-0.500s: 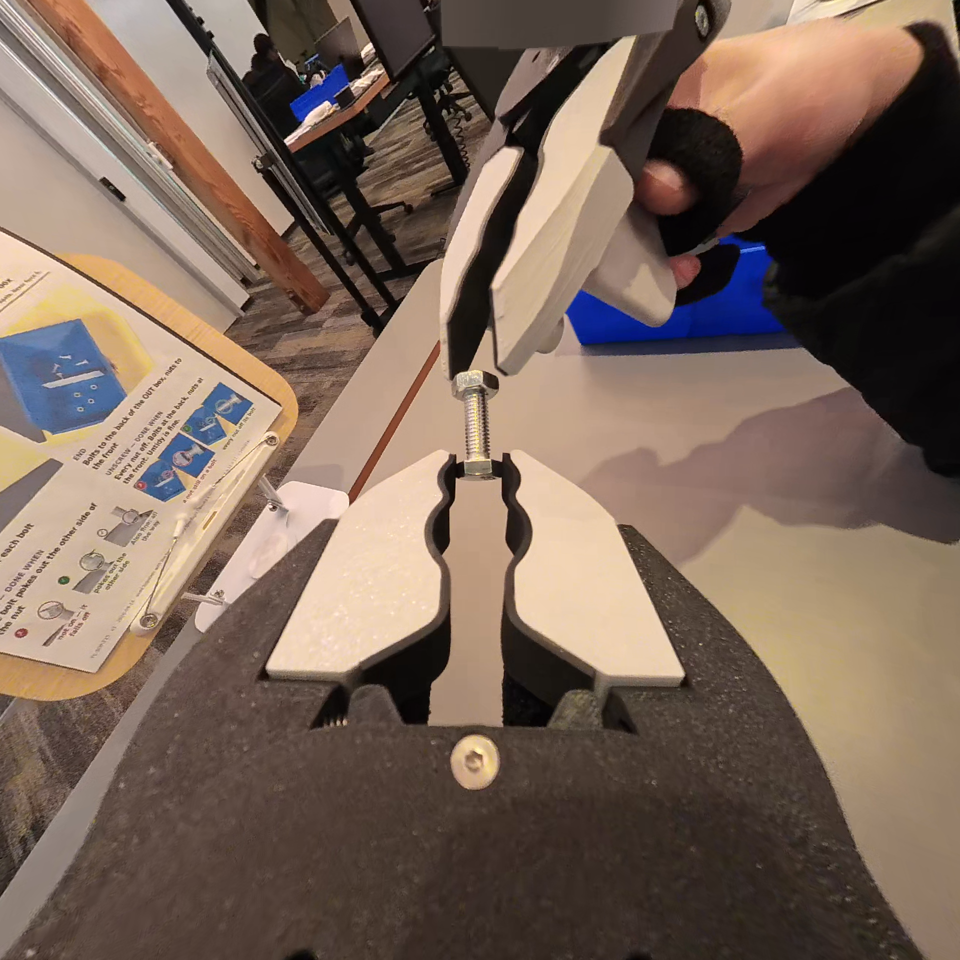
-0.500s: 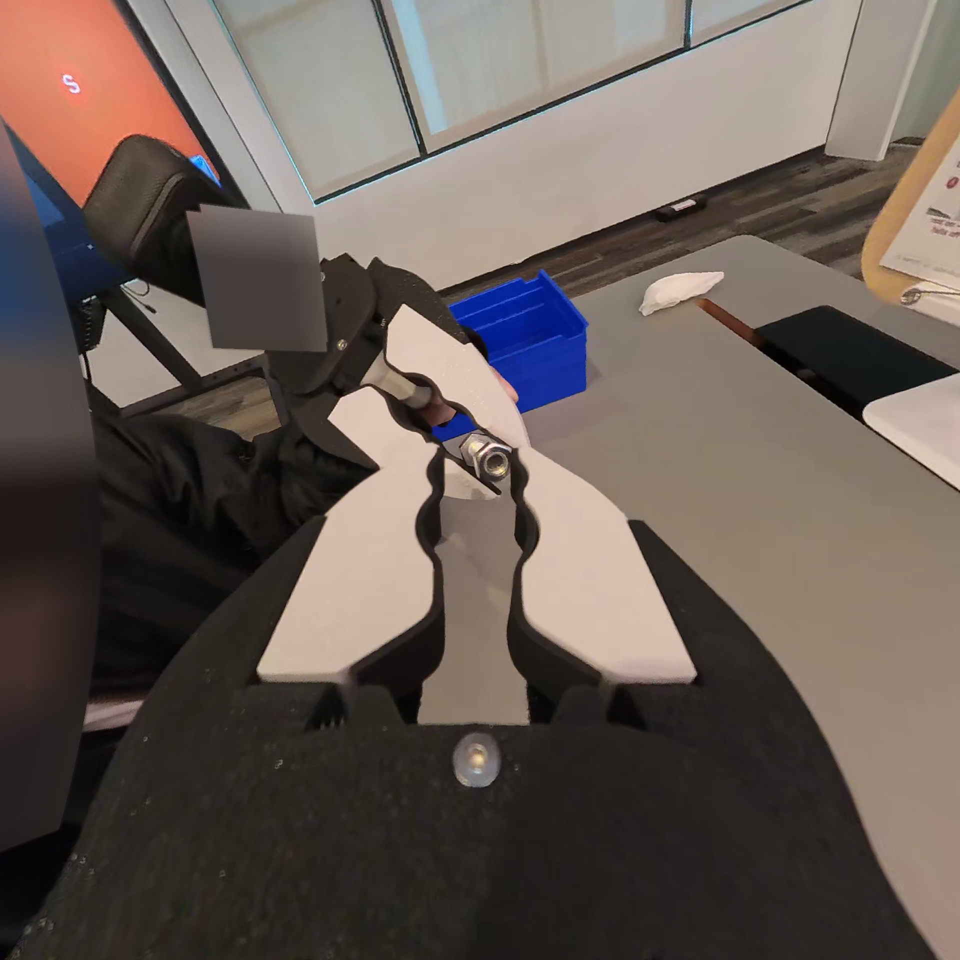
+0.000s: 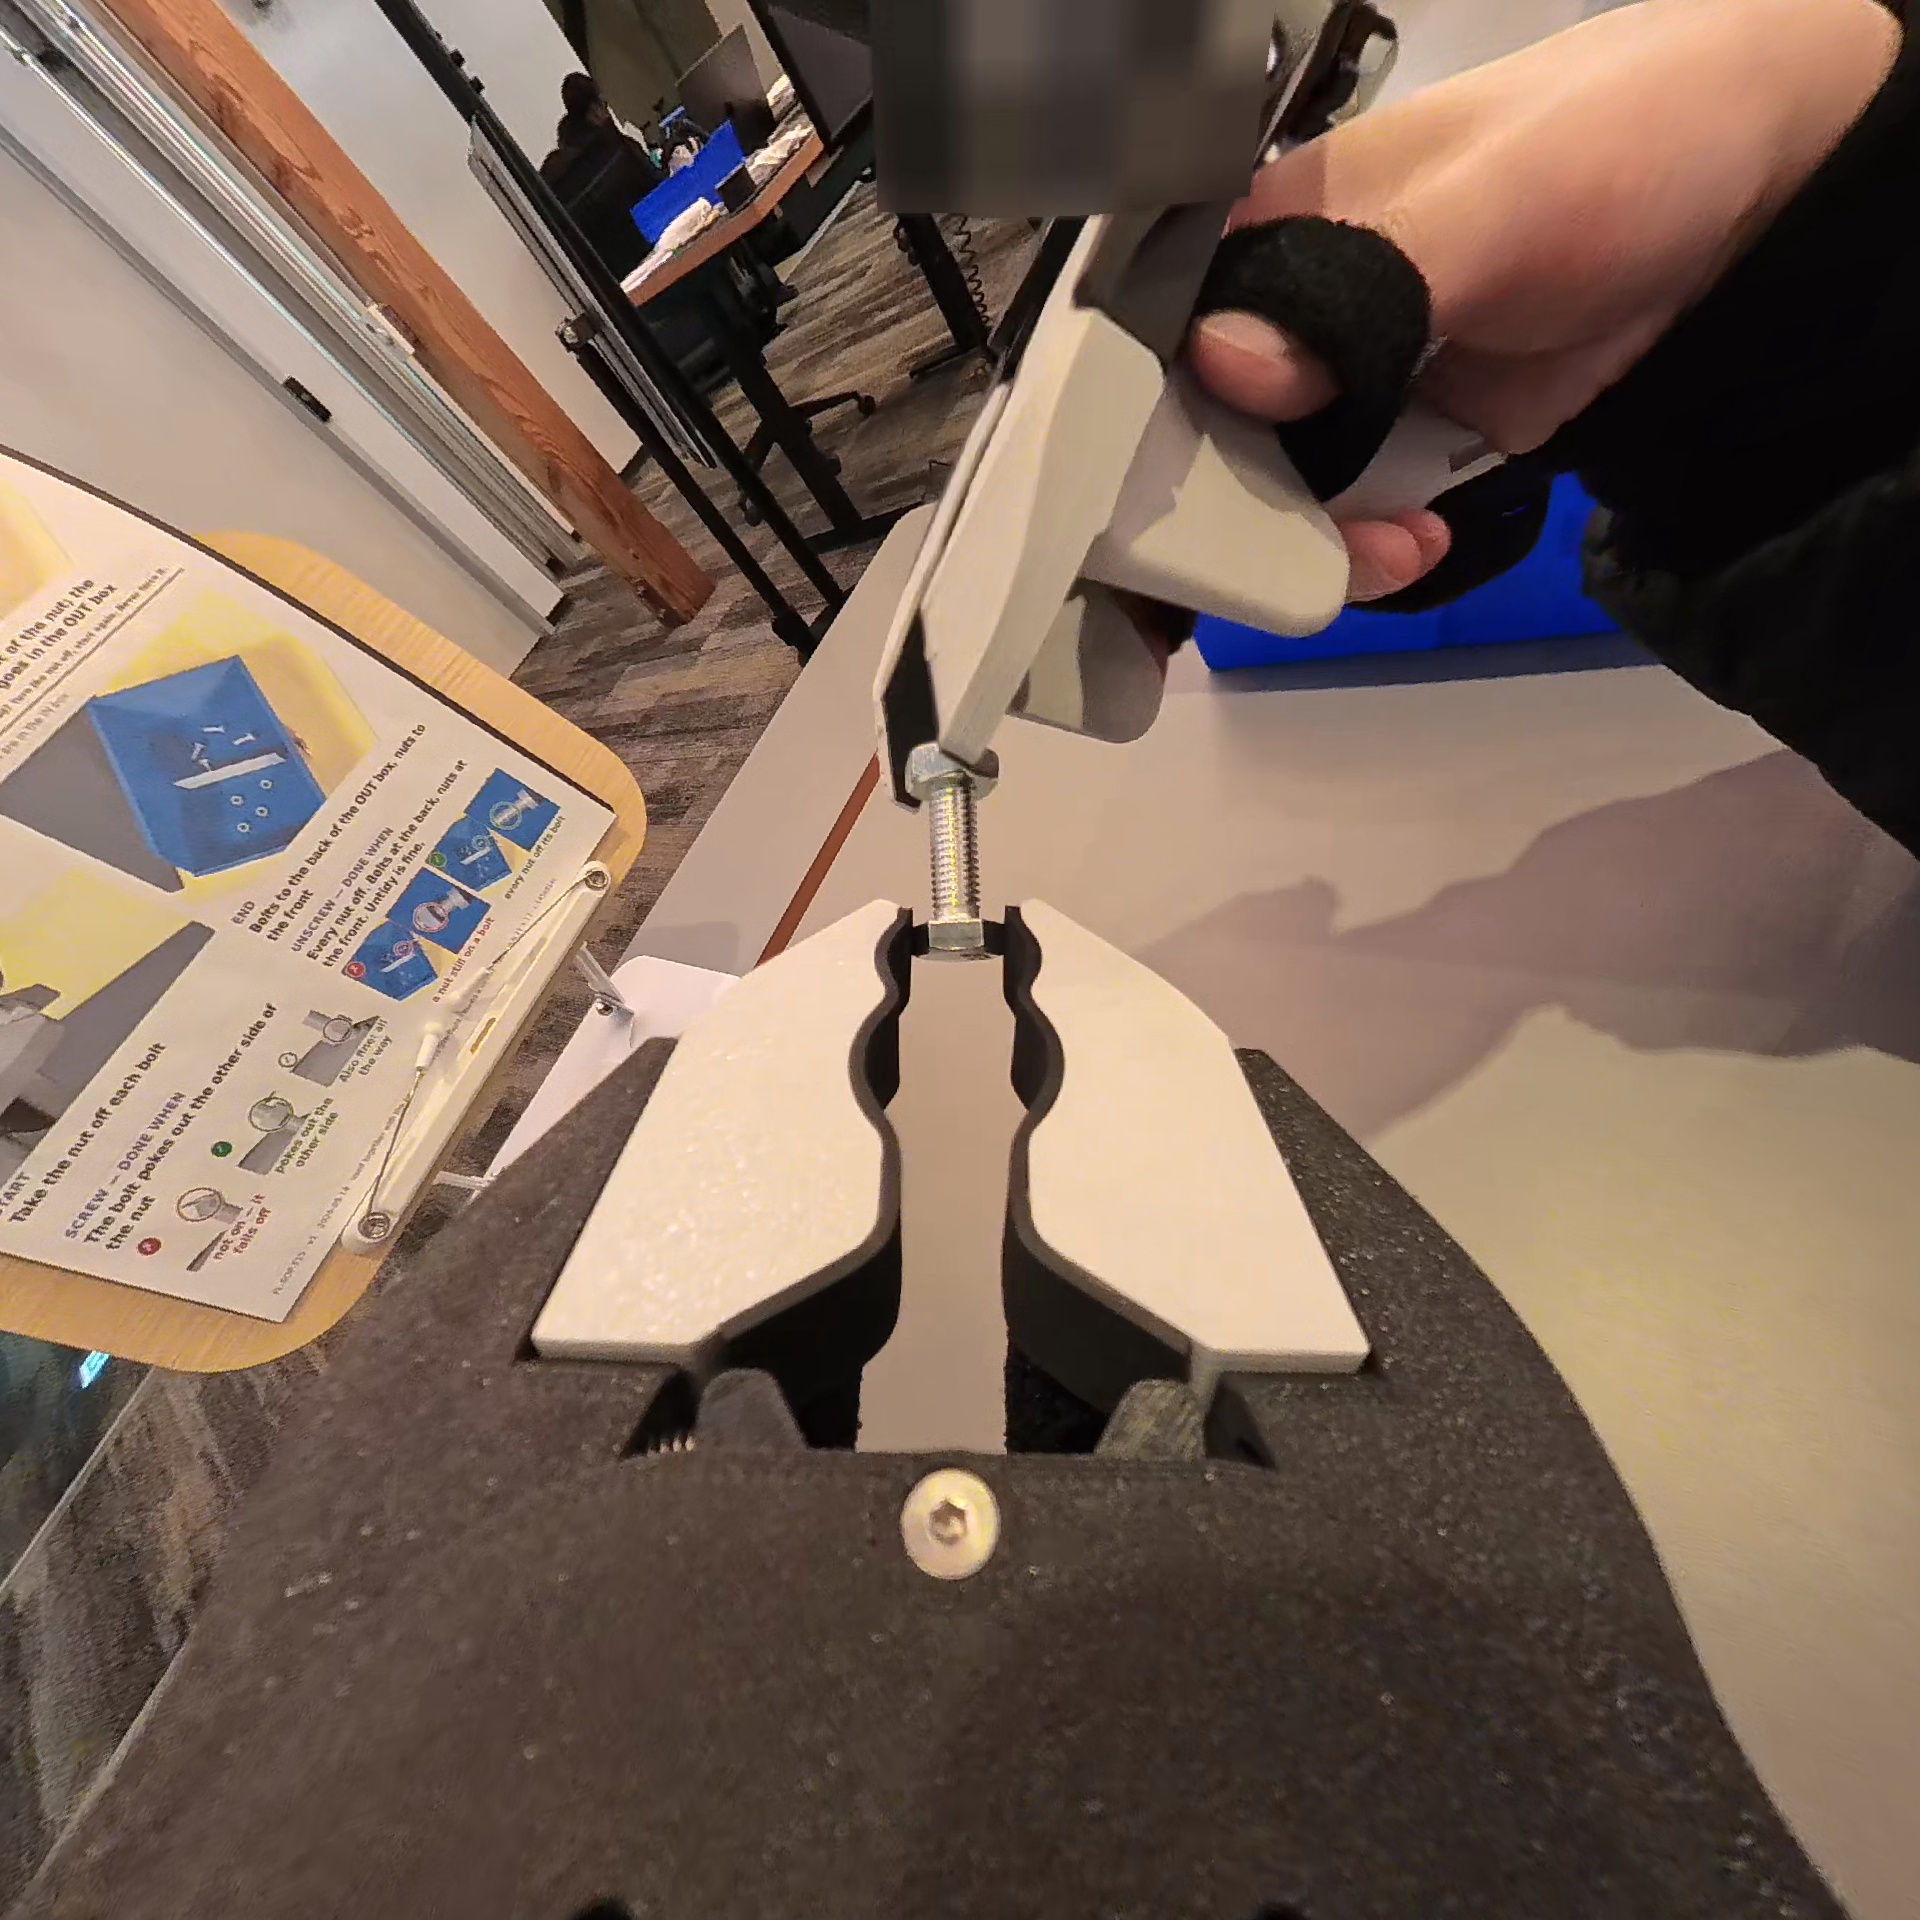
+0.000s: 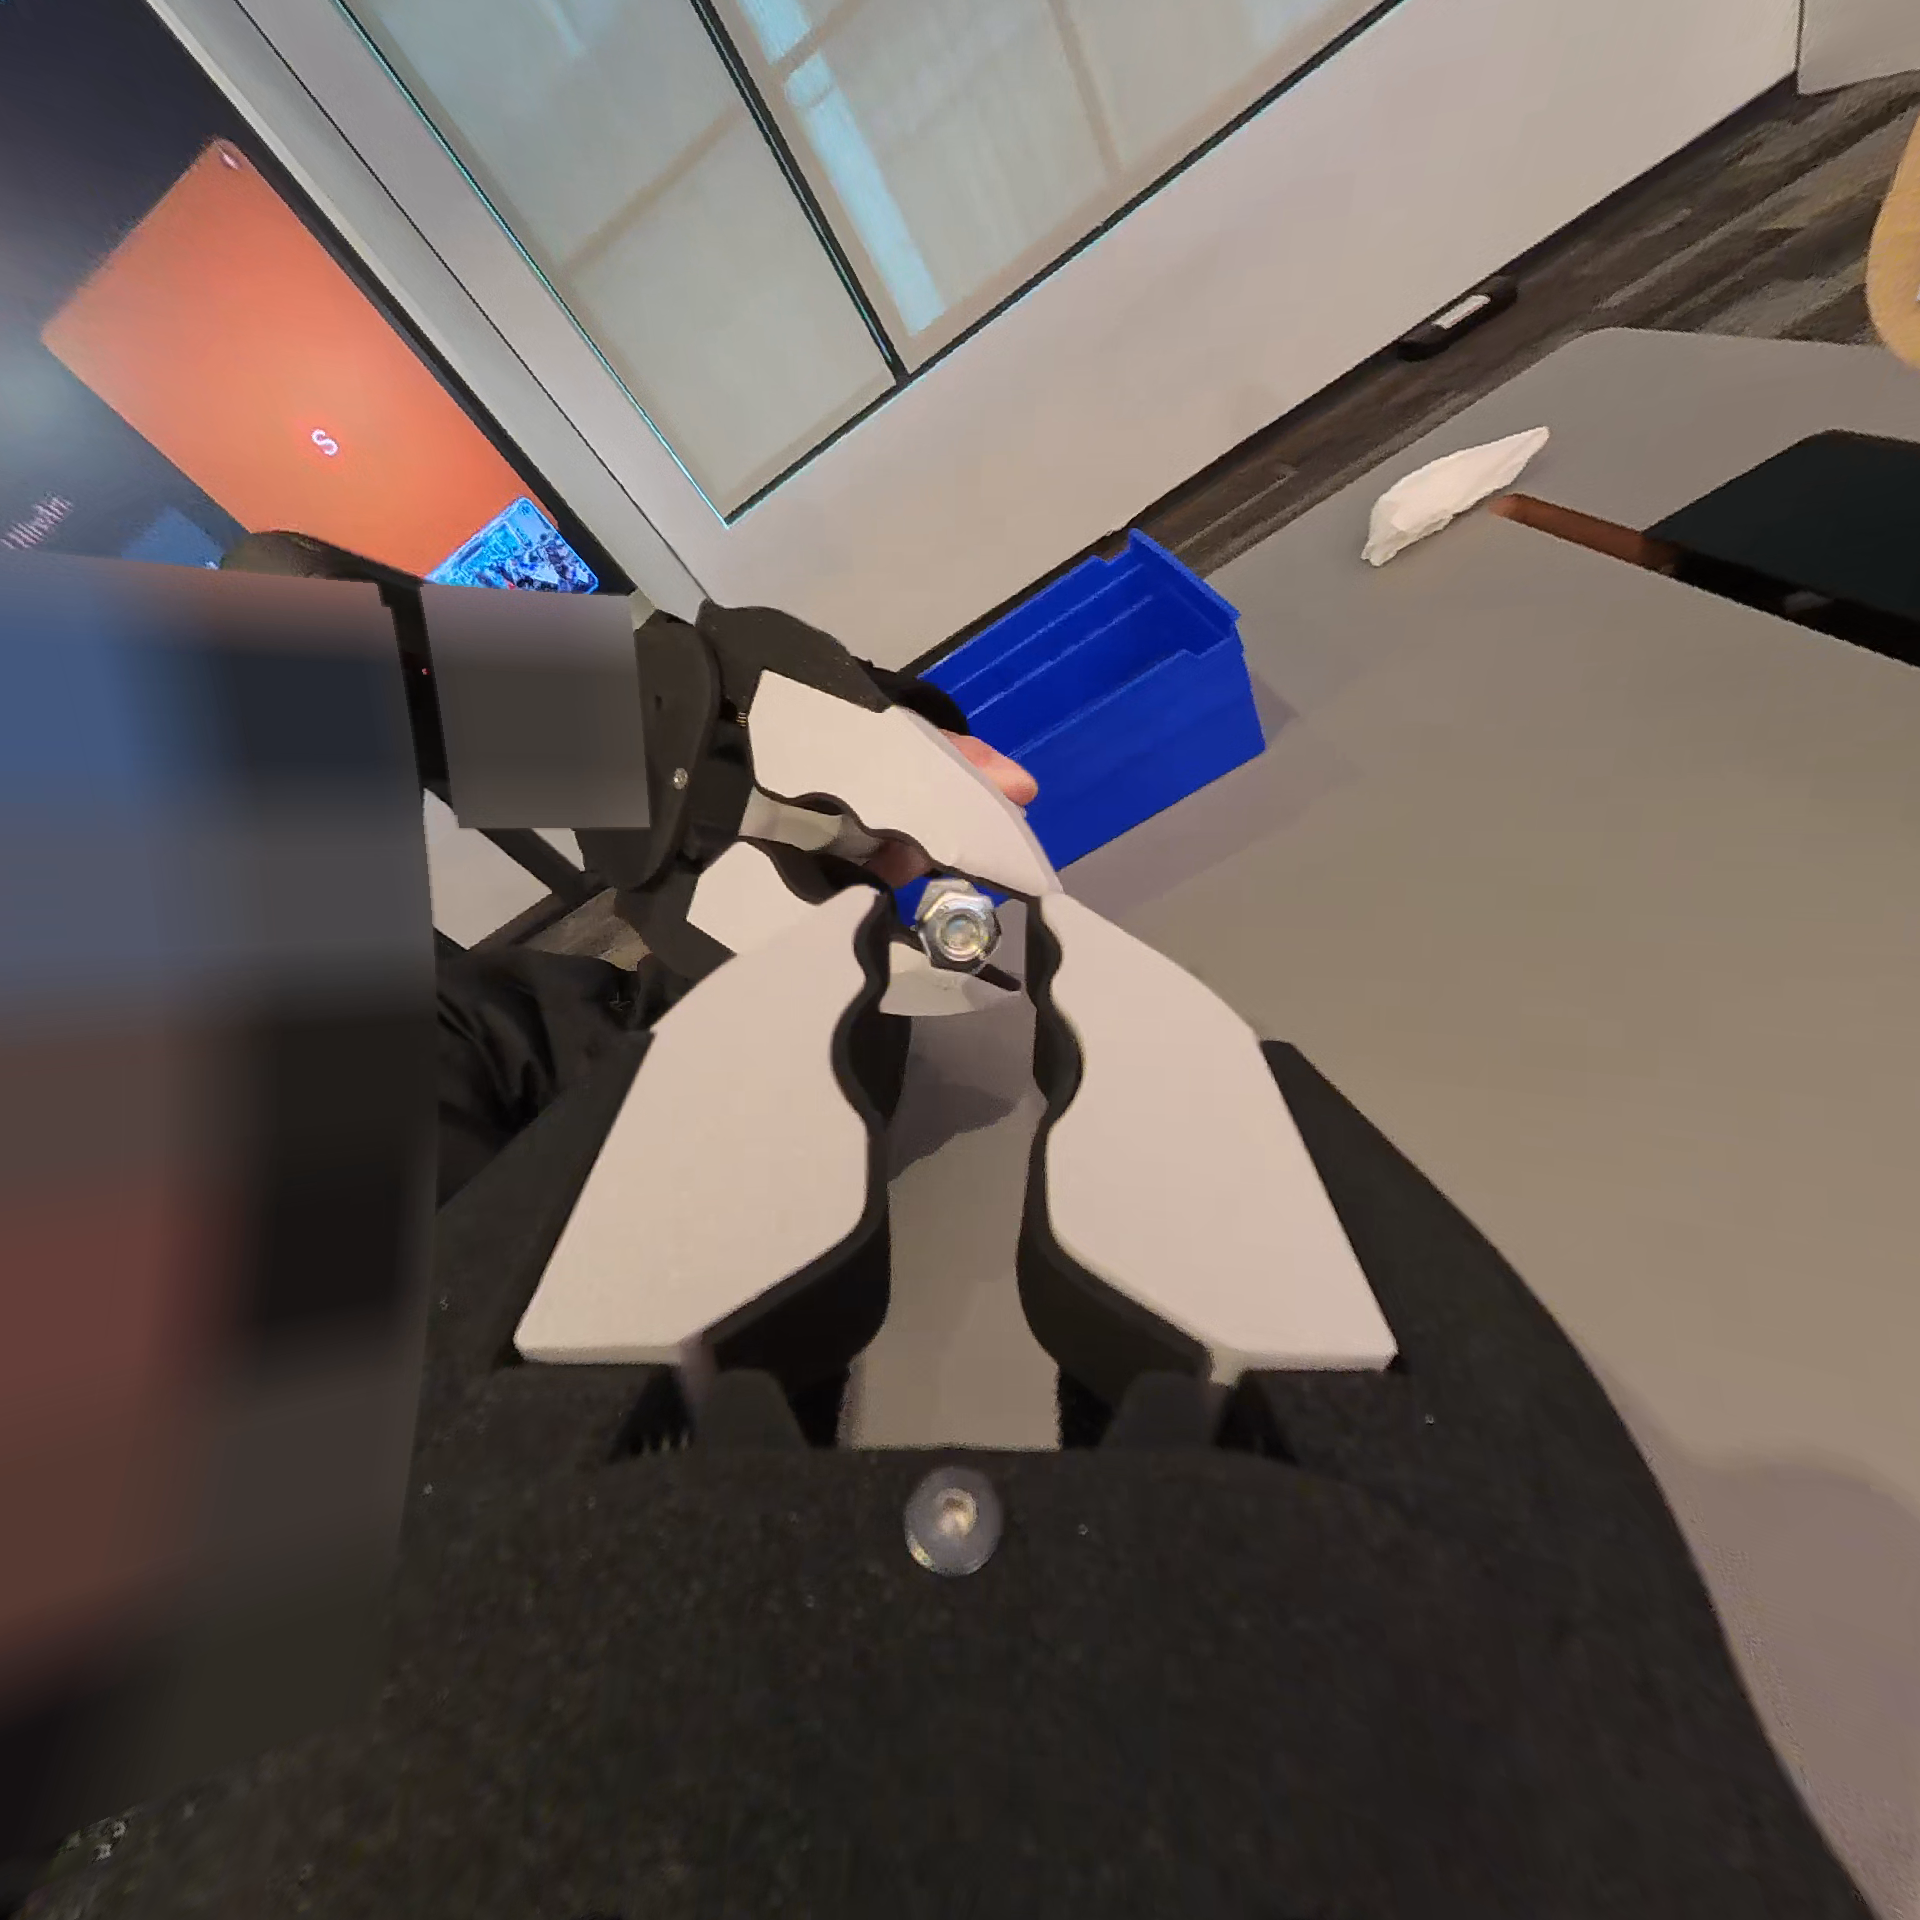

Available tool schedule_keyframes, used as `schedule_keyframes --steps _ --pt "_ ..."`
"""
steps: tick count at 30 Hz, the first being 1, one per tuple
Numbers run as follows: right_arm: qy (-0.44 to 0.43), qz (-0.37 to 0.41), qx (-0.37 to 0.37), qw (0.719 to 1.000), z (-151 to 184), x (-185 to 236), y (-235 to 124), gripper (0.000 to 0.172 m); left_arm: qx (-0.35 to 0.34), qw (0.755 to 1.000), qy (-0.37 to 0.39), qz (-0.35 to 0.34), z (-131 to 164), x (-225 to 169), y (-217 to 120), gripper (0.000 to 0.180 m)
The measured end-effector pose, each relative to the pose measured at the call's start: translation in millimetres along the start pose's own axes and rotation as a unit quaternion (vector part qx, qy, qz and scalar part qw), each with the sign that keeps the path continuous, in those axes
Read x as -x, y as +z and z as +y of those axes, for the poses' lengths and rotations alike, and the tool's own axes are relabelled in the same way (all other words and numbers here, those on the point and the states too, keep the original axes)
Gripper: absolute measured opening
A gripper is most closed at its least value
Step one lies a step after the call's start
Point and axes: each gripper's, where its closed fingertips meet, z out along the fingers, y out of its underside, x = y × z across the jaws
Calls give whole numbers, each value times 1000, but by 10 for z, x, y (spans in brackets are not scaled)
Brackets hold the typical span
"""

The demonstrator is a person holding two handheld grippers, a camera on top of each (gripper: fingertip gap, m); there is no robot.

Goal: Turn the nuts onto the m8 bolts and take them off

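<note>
Steel bolt (image 3: 953,857) spans both grippers' fingers above open grey table (image 3: 1558,1299).

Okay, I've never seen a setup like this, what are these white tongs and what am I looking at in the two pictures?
No robot here: a person holds hand-operated tongs, one per hand, each with a camera looking along its two white fingers. In the left view, the left tongs grip the hex head of a silver bolt. The right tongs, squeezed by a hand, reach down onto the nut at the far end. The right view looks end-on at that nut. On the grey table sit a blue bin and a white cloth.
</note>
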Motion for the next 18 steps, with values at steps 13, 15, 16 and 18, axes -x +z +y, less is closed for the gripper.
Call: schedule_keyframes --steps 13,15,16,18 --pt "-50 -11 29 998 63 47 11 16 -6 1000 -2 14 -21 -49 6 17" --pt "-113 -25 38 993 86 103 -5 15 -18 999 -15 39 -60 -102 -21 17" --pt "-149 -33 44 987 105 136 -14 15 -24 998 -22 56 -79 -139 -40 17" --pt "-229 -53 47 971 144 206 -34 15 -37 995 -36 86 -121 -209 -76 17"
